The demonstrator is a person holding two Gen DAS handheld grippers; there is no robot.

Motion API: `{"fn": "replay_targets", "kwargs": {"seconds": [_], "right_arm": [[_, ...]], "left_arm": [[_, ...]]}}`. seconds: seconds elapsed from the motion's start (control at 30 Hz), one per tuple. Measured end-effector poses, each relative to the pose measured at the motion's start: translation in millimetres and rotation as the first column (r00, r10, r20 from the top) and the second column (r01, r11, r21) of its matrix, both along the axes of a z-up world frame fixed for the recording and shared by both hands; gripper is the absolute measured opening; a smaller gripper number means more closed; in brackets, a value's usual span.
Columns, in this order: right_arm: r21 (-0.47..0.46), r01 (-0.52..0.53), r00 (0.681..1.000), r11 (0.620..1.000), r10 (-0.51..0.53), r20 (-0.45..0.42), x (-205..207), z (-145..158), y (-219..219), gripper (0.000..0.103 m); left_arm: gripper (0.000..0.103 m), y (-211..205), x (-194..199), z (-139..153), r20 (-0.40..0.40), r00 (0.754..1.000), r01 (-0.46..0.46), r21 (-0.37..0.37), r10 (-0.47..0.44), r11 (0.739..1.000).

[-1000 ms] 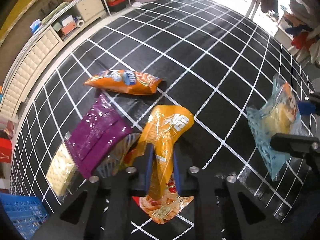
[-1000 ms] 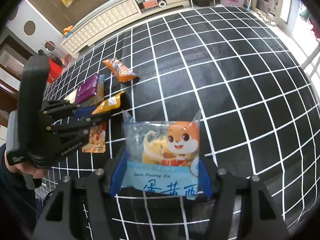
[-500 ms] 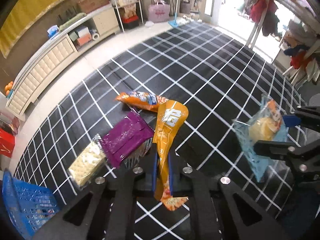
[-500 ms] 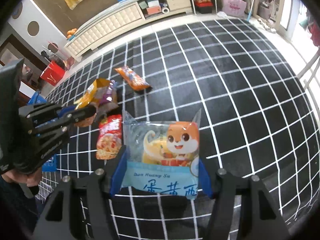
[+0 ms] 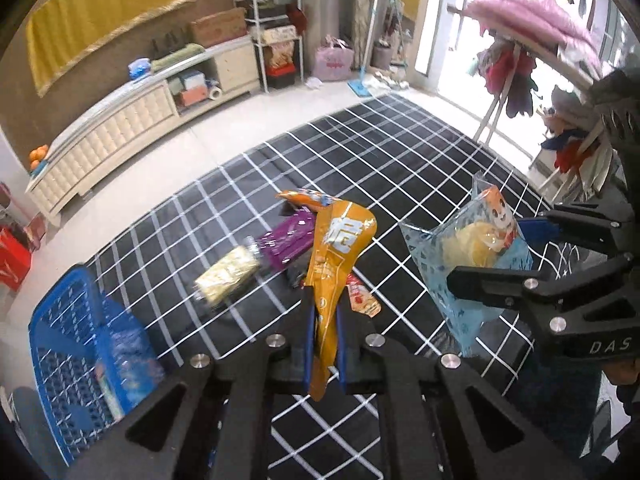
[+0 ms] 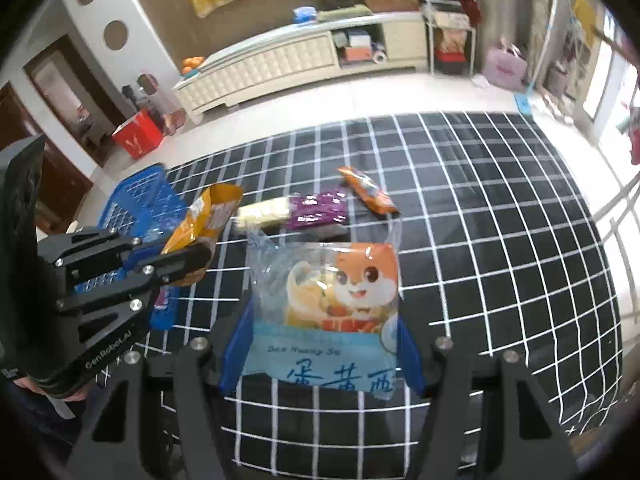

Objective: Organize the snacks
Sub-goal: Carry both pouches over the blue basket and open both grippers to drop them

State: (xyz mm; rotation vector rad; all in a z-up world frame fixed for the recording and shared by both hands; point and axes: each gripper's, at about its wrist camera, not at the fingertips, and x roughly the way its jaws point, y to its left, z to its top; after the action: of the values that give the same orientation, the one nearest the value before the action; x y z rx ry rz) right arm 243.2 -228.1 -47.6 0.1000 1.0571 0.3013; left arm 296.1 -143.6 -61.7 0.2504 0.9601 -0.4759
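Left black two-finger gripper [image 5: 325,334]: matte black skeletal linkage arms with triangular cut-outs, round silver screw heads at the joints, blue pads lining the fingers; white lettering on its side, seen from the right wrist, blurred, possibly "GenRobot.AI". Right black two-finger gripper [image 6: 320,354]: same black frame, silver screws, blue pads; white letters "DAS" on its body. A dark sleeve seems to show below each gripper body.
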Motion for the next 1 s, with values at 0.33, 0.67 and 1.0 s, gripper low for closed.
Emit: {"fn": "replay_targets", "kwargs": {"seconds": [0.33, 0.67, 1.0], "right_arm": [[-0.028, -0.122, 0.989, 0.992, 0.124, 0.083, -18.9, 34.0, 77.8, 0.068], [-0.037, -0.268, 0.957, 0.963, 0.271, 0.102, -10.0, 38.9, 164.5, 0.068], [-0.067, -0.358, 0.929, 0.931, 0.362, 0.073, 21.4, 21.0, 240.0, 0.068]], "left_arm": [[0.008, 89.4, -44.4, 43.9, 0.065, 0.992, -0.104, -0.05, 0.107, 0.993], [0.008, 189.7, -69.7, 67.1, 0.092, 0.958, -0.266, -0.065, 0.272, 0.962], [0.008, 251.3, -55.0, 42.8, 0.043, 0.934, -0.353, -0.058, 0.356, 0.934]]}}
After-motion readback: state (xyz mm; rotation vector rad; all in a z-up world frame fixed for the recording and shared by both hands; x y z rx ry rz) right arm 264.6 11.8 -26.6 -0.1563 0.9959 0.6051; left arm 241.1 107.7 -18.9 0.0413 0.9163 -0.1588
